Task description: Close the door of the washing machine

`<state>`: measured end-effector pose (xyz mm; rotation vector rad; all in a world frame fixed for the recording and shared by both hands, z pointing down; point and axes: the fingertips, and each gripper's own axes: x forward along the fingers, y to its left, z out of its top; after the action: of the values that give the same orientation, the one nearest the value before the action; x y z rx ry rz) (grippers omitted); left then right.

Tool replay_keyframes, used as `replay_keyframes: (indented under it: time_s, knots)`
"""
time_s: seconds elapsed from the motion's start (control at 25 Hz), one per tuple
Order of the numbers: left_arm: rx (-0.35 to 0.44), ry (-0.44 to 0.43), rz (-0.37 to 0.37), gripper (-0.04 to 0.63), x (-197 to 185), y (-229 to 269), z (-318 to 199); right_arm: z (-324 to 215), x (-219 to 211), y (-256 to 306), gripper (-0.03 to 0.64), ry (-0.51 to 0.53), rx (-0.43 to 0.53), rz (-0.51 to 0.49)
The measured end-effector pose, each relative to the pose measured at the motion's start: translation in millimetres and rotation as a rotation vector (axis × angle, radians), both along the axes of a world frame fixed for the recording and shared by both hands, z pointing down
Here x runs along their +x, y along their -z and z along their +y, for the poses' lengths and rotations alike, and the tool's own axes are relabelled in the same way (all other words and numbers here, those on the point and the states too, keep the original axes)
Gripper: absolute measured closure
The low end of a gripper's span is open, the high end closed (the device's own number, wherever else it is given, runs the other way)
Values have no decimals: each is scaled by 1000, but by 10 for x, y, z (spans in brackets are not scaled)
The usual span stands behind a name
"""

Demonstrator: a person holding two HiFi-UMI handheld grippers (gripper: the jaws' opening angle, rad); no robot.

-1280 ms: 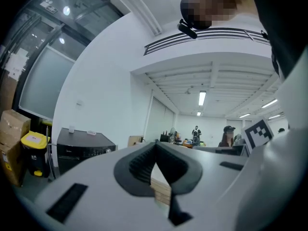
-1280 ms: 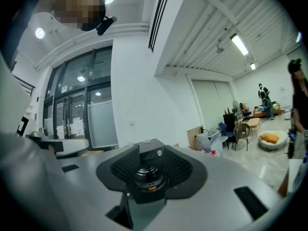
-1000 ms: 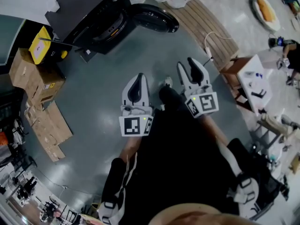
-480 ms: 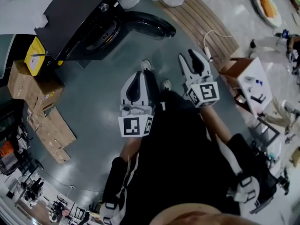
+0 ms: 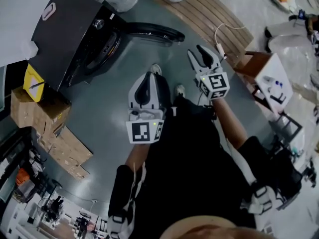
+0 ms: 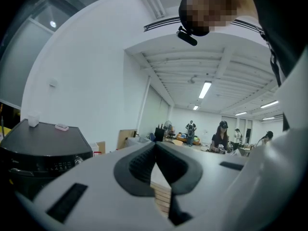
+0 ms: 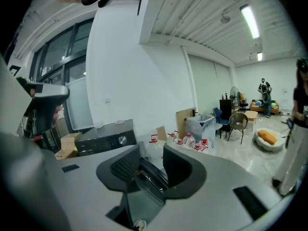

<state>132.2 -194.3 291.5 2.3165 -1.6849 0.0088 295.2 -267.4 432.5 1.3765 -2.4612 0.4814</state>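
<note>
Washing-machine door (image 5: 149,33), round and glossy black, stands swung open from the black front-loading washing machine (image 5: 75,34) near the grey floor's (image 5: 99,113) upper-left edge in the head view. The white left tongs (image 5: 147,81) and white right tongs (image 5: 202,60) hover apart from it.

In the left gripper view, the left tongs (image 6: 155,148) are pressed together at the tips with nothing between them, and the machine (image 6: 43,148) is at the left.

In the right gripper view, the right tongs (image 7: 151,162) are spread, and the door (image 7: 149,179) shows through the gap.
</note>
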Motion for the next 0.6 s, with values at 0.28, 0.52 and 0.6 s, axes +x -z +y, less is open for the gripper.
replay_keyframes:
  time_s: [0.28, 0.52, 0.6]
  knots:
    - [-26, -12, 22, 589, 188, -319, -467, -438, 113, -945, 471, 60, -124, 110]
    - [-19, -35, 16, 589, 257, -481, -707, -644, 147, -1679, 471, 120, -202, 190]
    - [-27, -37, 18, 589, 278, -568, -790, -697, 162, -1930, 471, 140, -232, 214]
